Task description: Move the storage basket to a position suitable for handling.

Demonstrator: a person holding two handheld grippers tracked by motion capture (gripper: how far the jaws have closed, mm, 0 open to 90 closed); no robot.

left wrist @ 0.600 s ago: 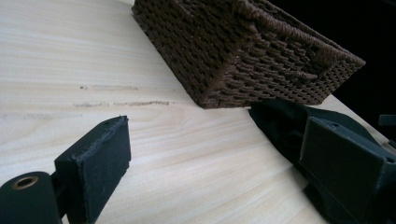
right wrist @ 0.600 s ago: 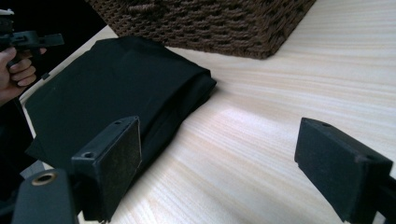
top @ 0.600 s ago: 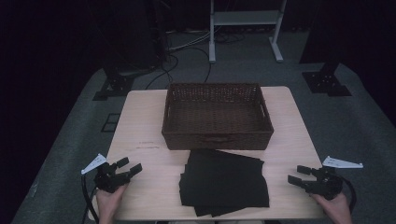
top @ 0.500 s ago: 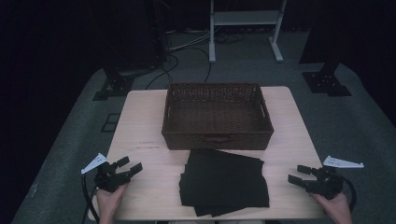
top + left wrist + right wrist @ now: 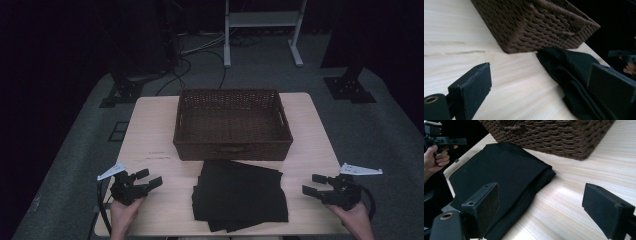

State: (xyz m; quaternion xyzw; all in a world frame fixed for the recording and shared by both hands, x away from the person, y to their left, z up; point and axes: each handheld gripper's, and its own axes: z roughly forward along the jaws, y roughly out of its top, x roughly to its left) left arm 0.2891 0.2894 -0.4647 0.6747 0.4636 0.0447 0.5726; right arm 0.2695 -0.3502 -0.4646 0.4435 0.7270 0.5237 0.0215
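No visible change from the earlier high views: both grippers, basket and cloth sit in the same spots.

Worktop (image 5: 150, 130), pale wood, fills the middle of the high view, dark floor around it. Wicker basket (image 5: 232, 124) stands at centre frame, nothing visible inside it. Folded black cloth (image 5: 240, 195) lies flat at lower centre, its far edge just beside the basket's near wall; whether they touch is not clear.

Left gripper (image 5: 149, 180) at lower left of the high view, held in the left hand (image 5: 122, 215), over the worktop's near left corner, jaws released with nothing between them. Right gripper (image 5: 314, 184) at lower right, held in the right hand (image 5: 356, 217), jaws also spread apart, nothing held. Both point inward toward the cloth, apart from it.

Left gripper view adds the close-up basket corner (image 5: 536, 22) at the top, rumpled cloth edge (image 5: 571, 75) at right, and the other gripper (image 5: 624, 55) at far right. Right gripper view shows the cloth's stacked folded layers (image 5: 499, 177) and the basket's weave (image 5: 554, 135) at top, with the other gripper (image 5: 446, 141) in a hand at upper left.
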